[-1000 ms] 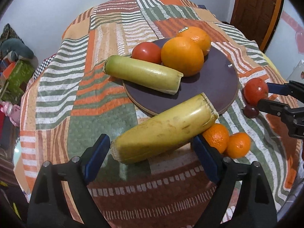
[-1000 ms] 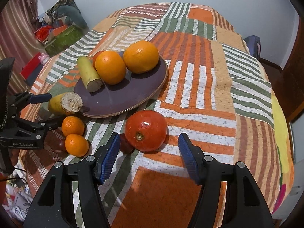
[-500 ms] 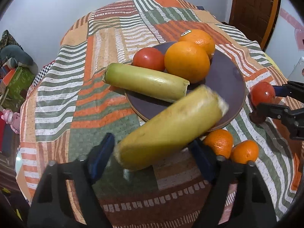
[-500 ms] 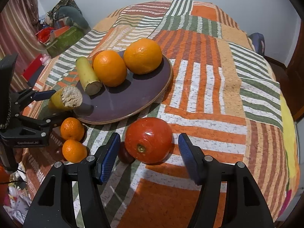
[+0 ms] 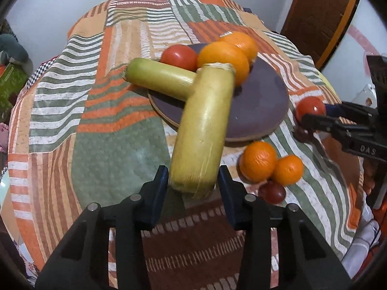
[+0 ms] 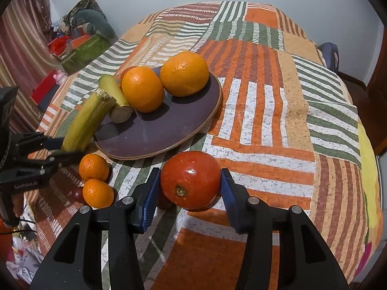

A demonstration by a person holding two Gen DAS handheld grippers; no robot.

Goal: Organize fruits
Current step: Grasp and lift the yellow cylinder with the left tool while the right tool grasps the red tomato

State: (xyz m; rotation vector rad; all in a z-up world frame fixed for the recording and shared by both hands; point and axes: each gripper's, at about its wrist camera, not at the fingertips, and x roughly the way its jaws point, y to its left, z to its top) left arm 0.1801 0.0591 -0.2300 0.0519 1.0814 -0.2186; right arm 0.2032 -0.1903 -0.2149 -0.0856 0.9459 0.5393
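Left view showed dark grape (image 5: 272, 191) beside two mandarins (image 5: 258, 161); right view showed plate (image 6: 193, 130) rim far side. Left gripper (image 5: 192, 180) jaws closing, pads clamped on yellow banana piece (image 5: 205, 130), raised, tilted toward plate. Right gripper (image 6: 191, 189) jaws closing, pads pressing red tomato (image 6: 190, 183) on cloth (image 6: 266, 111), near plate.

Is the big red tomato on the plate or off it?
Off: the tomato sits on the tablecloth beside the plate.
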